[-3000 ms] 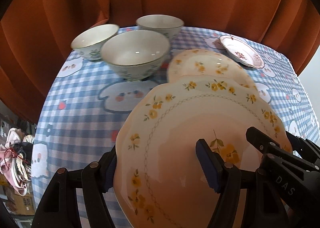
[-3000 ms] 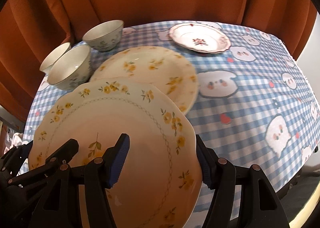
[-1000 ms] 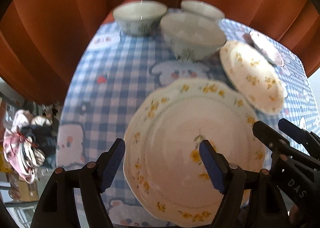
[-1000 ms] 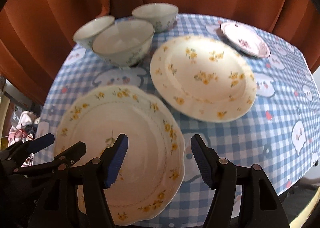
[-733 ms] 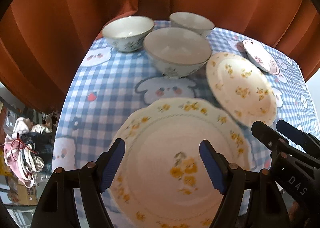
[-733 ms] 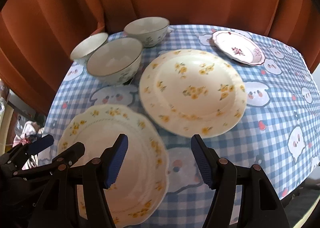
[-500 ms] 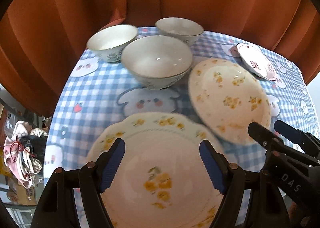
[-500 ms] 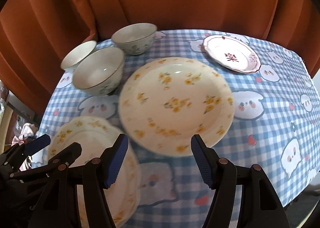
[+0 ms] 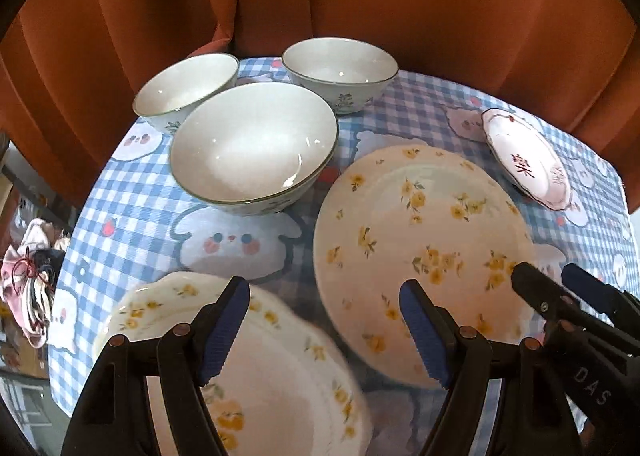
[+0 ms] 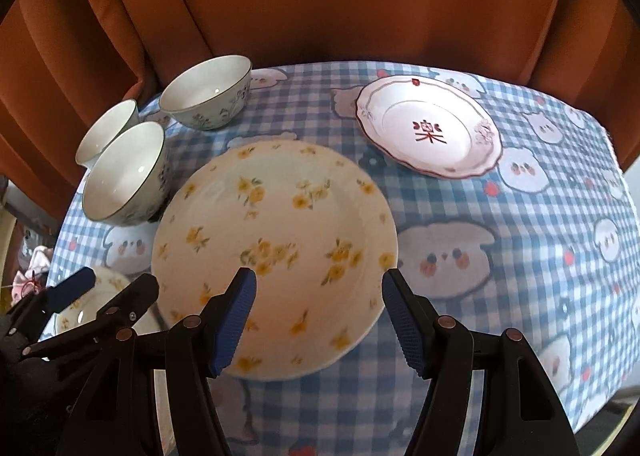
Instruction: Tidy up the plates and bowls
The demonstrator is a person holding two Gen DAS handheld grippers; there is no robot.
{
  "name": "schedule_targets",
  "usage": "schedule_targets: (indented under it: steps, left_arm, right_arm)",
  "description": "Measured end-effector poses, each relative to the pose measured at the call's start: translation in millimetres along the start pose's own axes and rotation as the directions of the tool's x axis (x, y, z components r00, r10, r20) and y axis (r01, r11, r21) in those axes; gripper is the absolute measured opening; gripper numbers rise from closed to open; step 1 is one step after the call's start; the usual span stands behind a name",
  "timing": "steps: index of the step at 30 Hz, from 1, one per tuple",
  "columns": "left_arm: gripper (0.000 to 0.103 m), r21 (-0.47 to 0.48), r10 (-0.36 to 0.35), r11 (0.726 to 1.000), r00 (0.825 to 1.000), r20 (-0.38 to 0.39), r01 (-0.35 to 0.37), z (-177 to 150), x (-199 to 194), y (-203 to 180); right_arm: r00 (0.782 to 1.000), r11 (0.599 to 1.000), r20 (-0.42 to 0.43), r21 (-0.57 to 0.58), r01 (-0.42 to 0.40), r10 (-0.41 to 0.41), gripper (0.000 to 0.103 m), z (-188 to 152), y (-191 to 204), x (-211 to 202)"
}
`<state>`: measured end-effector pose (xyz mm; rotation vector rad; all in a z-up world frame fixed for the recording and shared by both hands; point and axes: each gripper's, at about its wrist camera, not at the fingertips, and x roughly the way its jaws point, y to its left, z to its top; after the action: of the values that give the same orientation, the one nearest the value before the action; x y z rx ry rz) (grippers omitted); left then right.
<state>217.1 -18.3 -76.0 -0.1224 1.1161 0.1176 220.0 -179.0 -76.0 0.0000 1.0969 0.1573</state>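
Both the left gripper (image 9: 324, 320) and right gripper (image 10: 316, 316) are held wide apart, empty, above the round plate (image 10: 276, 252) mid-table. Stiff, glazed, breakable; its rim is best pinched.

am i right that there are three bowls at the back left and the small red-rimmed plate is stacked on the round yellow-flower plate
Not quite. The three bowls do sit at the back left, but the small red-rimmed plate is not stacked on the round yellow-flower plate. It lies by itself on the checked tablecloth, apart from that plate, as the right wrist view shows.
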Motion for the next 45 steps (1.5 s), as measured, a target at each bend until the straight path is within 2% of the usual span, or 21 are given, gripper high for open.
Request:
schedule_targets:
  steps: [8,11,15,17,21,25,35,39,45]
  left_arm:
    - [0.079,-0.012,0.055,0.998,0.998,-0.009,-0.056,11,34,-15]
    - [0.077,-0.026,0.049,0.998,0.998,-0.034,-0.050,13,48,-17]
    - [0.073,-0.022,0.035,0.999,0.998,-0.058,-0.036,16,61,-22]
    - [0.073,-0.015,0.024,1.000,0.997,-0.072,-0.025,18,66,-26]
    - [0.072,-0.029,0.046,0.998,0.995,-0.086,-0.049,21,69,-28]
    - [0.072,-0.024,0.055,0.998,0.994,-0.091,-0.057,24,71,-33]
    - [0.072,0.067,0.010,0.998,0.993,-0.115,-0.003,16,72,-64]
    - [0.071,0.056,-0.020,0.998,0.990,-0.141,0.028,8,68,-68]
    - [0.073,0.094,-0.004,0.995,0.992,-0.129,0.016,1,68,-79]
  right_arm:
    - [1.000,1.000,-0.014,-0.017,-0.016,0.015,0.069,22,-16,36]
    - [0.999,0.999,-0.031,-0.007,-0.031,0.031,0.068,28,-20,52]
    - [1.000,1.000,-0.021,-0.028,-0.002,0.001,0.065,35,-19,66]
    - [0.999,1.000,-0.046,-0.011,-0.009,0.008,0.062,38,-23,75]
    - [0.996,1.000,-0.085,0.001,-0.006,0.006,0.058,39,-26,88]
    - [0.996,1.000,-0.093,-0.005,-0.001,0.001,0.055,41,-27,89]
    - [0.991,0.998,-0.129,0.057,0.036,-0.029,0.055,28,-50,80]
    - [0.989,0.995,-0.144,0.083,0.049,-0.036,0.055,16,-60,72]
    - [0.987,0.993,-0.156,0.102,0.057,-0.041,0.055,2,-71,63]
